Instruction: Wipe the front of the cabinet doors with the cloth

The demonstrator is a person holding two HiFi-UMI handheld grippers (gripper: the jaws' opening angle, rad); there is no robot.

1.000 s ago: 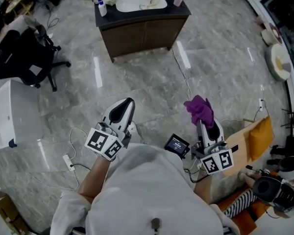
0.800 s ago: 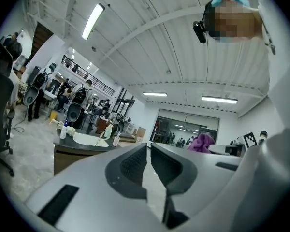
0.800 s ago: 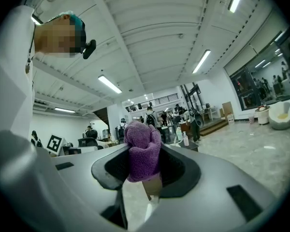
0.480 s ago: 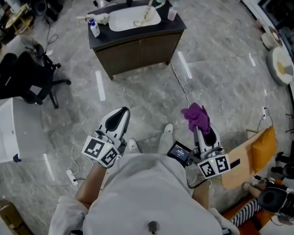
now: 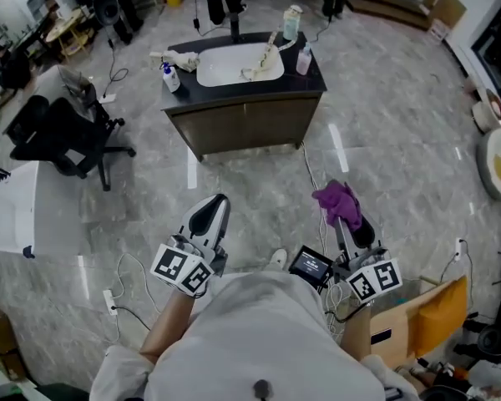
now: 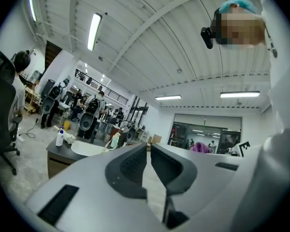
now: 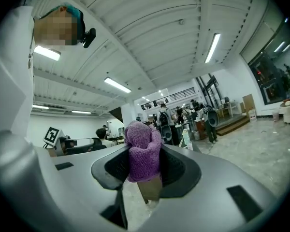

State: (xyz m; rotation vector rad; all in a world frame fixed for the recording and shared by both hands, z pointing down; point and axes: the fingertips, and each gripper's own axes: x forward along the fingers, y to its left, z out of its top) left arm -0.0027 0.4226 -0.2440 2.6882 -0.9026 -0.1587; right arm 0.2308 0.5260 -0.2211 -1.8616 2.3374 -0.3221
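Observation:
The dark brown cabinet doors [image 5: 246,125] sit under a black counter with a white sink [image 5: 238,63], across the marble floor from me. In the left gripper view the cabinet [image 6: 54,166] shows small at the lower left. My right gripper [image 5: 344,215] is shut on a bunched purple cloth [image 5: 337,200], which sticks out past the jaw tips [image 7: 144,151]. My left gripper [image 5: 209,215] is held level beside it, its jaws together with nothing between them [image 6: 149,151]. Both grippers hang in the air well short of the doors.
A black office chair [image 5: 63,132] stands left of the cabinet, with a white unit [image 5: 8,207] nearer me. Cables and a power strip [image 5: 115,281] lie on the floor at the left; a cable runs from the cabinet [image 5: 317,186]. A cardboard box [image 5: 417,320] is at my right. Bottles [image 5: 171,78] stand on the counter.
The cabinet has slid down and toward the middle of the head view. Both grippers keep their pose before my body, with the cloth still clamped in the right one.

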